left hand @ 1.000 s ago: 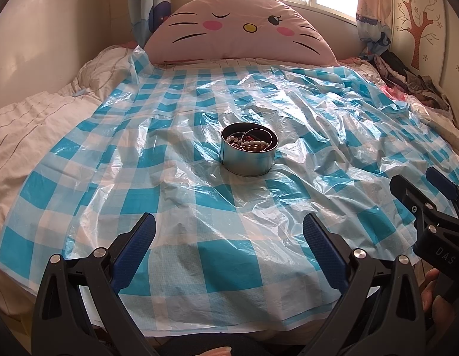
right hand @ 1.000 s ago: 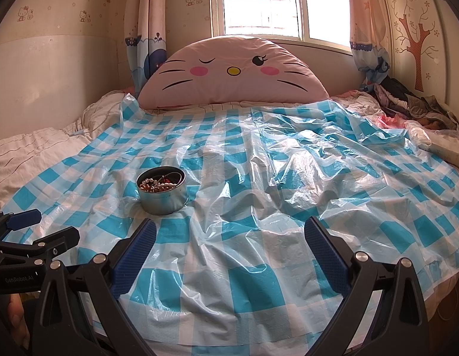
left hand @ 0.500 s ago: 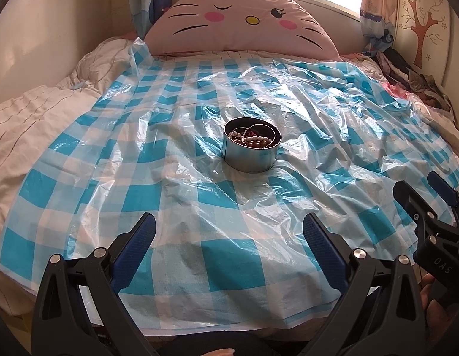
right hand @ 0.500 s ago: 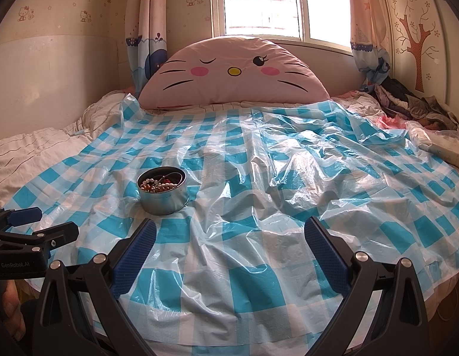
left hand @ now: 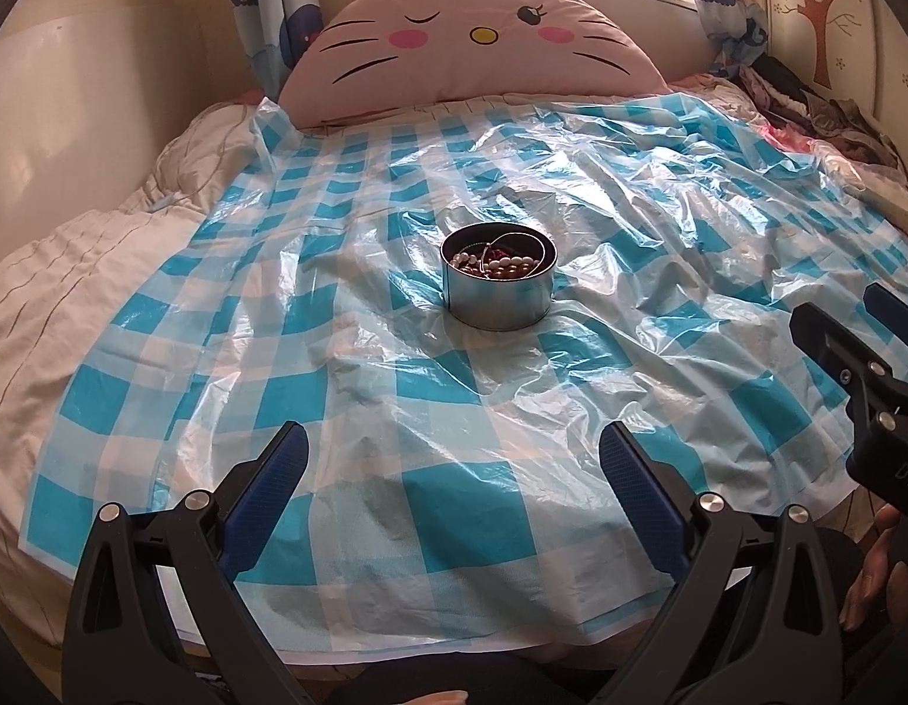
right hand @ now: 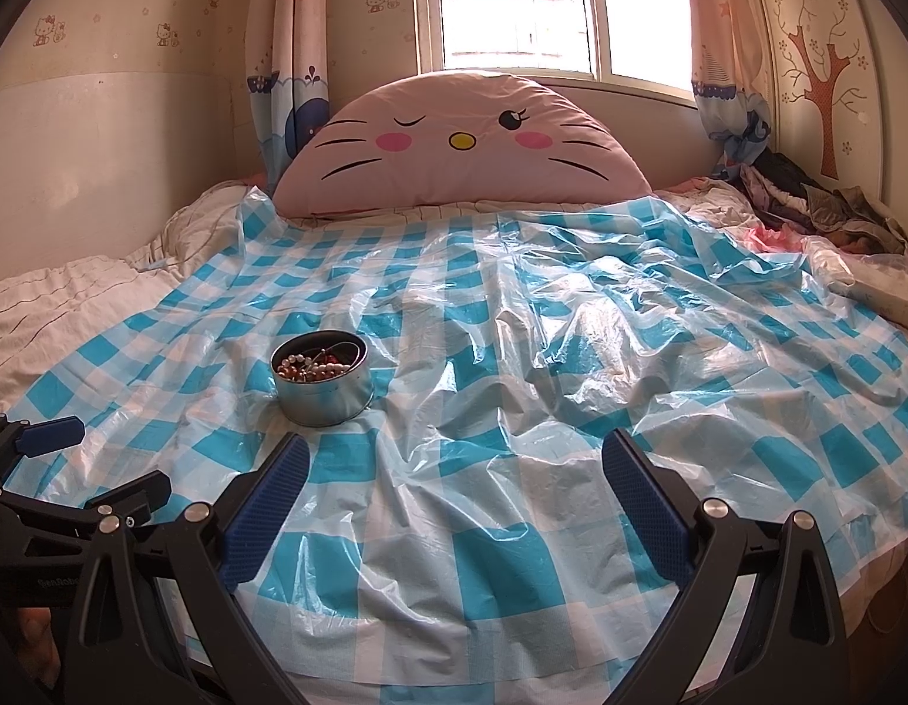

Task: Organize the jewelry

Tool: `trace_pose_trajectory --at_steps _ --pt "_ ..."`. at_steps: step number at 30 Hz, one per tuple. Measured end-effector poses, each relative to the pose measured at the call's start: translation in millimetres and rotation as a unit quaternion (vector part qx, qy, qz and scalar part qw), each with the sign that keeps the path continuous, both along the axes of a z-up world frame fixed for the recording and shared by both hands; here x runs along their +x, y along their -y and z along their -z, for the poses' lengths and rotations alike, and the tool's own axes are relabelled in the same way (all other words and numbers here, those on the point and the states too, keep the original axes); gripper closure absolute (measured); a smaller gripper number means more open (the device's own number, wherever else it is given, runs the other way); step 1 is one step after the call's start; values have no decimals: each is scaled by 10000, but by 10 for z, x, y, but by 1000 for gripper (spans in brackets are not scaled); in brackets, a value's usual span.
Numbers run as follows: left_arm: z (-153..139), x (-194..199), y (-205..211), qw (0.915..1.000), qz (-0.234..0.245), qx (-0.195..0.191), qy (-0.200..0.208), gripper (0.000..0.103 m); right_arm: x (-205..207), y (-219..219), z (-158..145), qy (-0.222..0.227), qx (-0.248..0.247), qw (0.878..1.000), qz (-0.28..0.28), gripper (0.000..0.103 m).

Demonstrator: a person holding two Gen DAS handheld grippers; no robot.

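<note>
One round metal tin (left hand: 500, 292) sits on one blue-checked plastic sheet (left hand: 395, 411). One pink cat-face cushion (left hand: 471, 53) lies at twelve o'clock. Two hand-held grippers: the left hand-held gripper (left hand: 454, 470) and the right hand-held gripper (right hand: 457, 473). The beads in the tin are too many and too small to count.

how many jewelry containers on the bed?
1. A round metal tin stands on the blue checked plastic sheet mid-bed, ahead of the left gripper, holding beaded jewelry. None other shows.

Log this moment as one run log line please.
left gripper: open, empty | right gripper: open, empty | tin: upright on sheet, beads inside
</note>
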State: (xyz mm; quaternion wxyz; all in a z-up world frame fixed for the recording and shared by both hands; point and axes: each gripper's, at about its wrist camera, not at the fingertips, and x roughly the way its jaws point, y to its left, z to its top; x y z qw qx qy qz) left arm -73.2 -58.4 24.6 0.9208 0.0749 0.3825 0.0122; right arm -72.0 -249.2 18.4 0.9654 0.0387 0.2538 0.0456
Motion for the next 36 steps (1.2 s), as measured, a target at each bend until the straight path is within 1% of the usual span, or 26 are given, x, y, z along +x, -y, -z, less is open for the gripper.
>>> trace_pose_trajectory --at_steps 7,14,19,26,36 --pt "9 5 -12 10000 18 -8 -8 7 -2 5 -3 0 -4 10000 0 7" --pt "-23 52 -121 9996 -6 -261 -92 7 -2 2 -3 -1 -7 10000 0 7" --pt "-21 51 -119 9997 1 -244 -89 7 -2 0 -4 -2 -5 10000 3 7" --pt "-19 112 -210 9990 -8 -423 -138 8 0 -2 -4 -5 -2 10000 1 7" --pt "-29 120 -234 9987 -25 -493 -157 7 1 -1 -5 -3 -2 10000 2 7"
